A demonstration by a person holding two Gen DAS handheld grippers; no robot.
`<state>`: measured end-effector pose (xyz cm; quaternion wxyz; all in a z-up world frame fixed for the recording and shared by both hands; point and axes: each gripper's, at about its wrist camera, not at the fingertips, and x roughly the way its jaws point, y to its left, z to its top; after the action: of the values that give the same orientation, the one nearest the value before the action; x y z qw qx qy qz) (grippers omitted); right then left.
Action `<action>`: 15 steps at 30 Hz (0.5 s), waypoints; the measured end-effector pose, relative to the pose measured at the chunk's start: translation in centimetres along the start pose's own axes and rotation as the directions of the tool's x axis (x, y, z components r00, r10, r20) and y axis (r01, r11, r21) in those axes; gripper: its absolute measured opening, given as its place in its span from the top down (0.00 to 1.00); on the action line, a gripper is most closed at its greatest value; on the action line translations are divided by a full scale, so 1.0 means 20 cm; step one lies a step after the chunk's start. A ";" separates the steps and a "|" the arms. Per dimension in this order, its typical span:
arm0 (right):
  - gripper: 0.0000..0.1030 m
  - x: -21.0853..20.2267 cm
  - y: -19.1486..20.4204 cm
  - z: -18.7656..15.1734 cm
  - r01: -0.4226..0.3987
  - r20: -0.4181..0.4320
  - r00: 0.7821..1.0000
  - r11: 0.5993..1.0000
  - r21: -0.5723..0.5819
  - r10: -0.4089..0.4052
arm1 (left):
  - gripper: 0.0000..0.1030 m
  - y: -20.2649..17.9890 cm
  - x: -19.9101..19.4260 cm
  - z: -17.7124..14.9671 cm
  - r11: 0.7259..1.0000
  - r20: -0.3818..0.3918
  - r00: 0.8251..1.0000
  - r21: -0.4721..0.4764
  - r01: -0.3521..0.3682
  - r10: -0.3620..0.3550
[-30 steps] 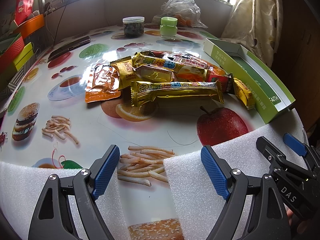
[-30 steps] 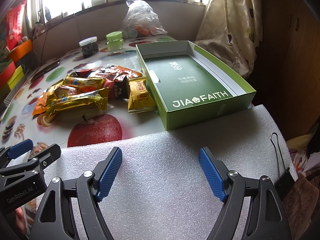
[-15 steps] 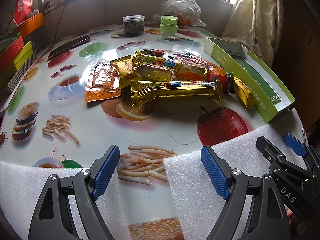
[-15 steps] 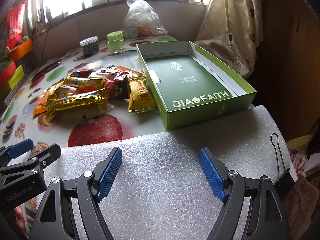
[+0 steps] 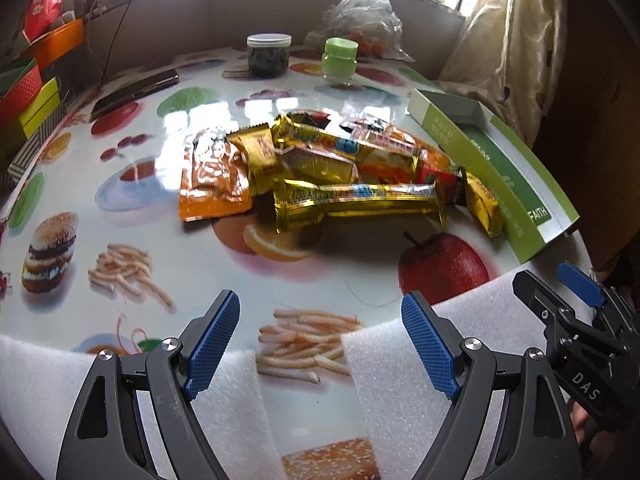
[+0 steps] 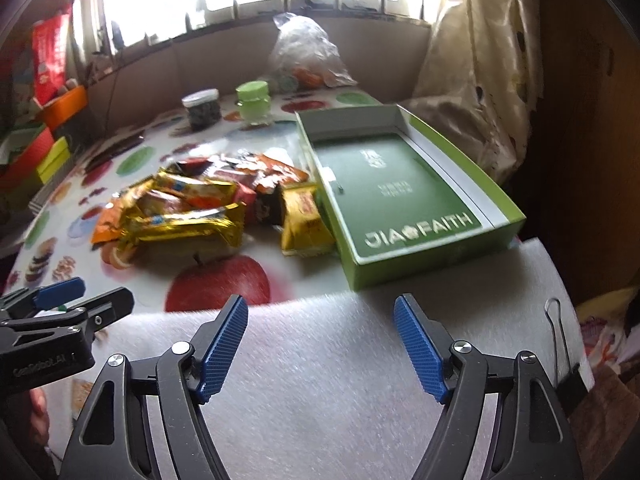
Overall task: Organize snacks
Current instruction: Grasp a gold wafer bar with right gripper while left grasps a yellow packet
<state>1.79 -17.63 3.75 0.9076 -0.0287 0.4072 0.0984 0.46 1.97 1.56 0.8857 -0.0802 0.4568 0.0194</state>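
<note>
Both views have tipped and drawn slightly nearer the snacks than a second ago, though nothing on the table has shifted. The right tool [image 6: 320,346] hangs over a white foam sheet [image 6: 320,380] at the table's near edge; its jaws are closing a little, yet stand wide apart with nothing between them. The left tool [image 5: 320,346] is released too, its blue pads spread over bare printed table [image 5: 200,260], empty.

Ahead of both tools lies the snack pile [image 5: 320,176], untouched. Its nearest piece, a long gold bar [image 5: 360,200], lies crosswise to the left tool's line of reach. A small gold packet [image 6: 306,220] sits apart at the pile's right end, just beside the wall of the open green box [image 6: 400,276], which holds no snacks. That packet and the box lie nearer the right tool; the bulk of the pile lies nearer the left.

Count: two tools, one green box, one pile of roughly eight wrappers, overlapping too much to number exactly. Beyond stand two jars, one dark jar [image 5: 268,56] and one green jar [image 5: 340,60].
</note>
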 end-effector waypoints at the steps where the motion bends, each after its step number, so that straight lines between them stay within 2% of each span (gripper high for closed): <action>1: 0.27 0.00 0.01 0.01 -0.014 0.004 1.000 1.000 -0.006 0.014 | 0.19 0.01 -0.01 0.01 1.000 0.009 1.000 0.006 -0.009 0.009; 5: 0.27 0.02 0.08 0.08 -0.088 0.014 0.996 0.993 -0.082 0.089 | 0.19 0.07 -0.01 0.05 1.000 0.011 1.000 -0.016 -0.012 0.013; 7: 0.28 0.05 0.14 0.12 -0.118 0.008 0.993 0.985 -0.130 0.120 | 0.19 0.12 -0.02 0.07 0.998 0.021 0.999 -0.039 -0.039 0.040; 10: 0.29 0.09 0.23 0.17 -0.170 -0.008 0.985 0.960 -0.222 0.172 | 0.19 0.19 -0.02 0.10 0.996 0.021 0.998 -0.073 -0.051 0.053; 15: 0.30 0.17 0.35 0.22 -0.209 -0.042 0.978 0.925 -0.316 0.206 | 0.19 0.30 0.00 0.16 0.990 0.013 0.996 -0.110 -0.088 0.090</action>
<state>5.75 -9.72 4.40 0.8737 -0.1323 0.3904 0.2582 2.42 8.42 2.61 0.8823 -0.1081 0.4502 0.0847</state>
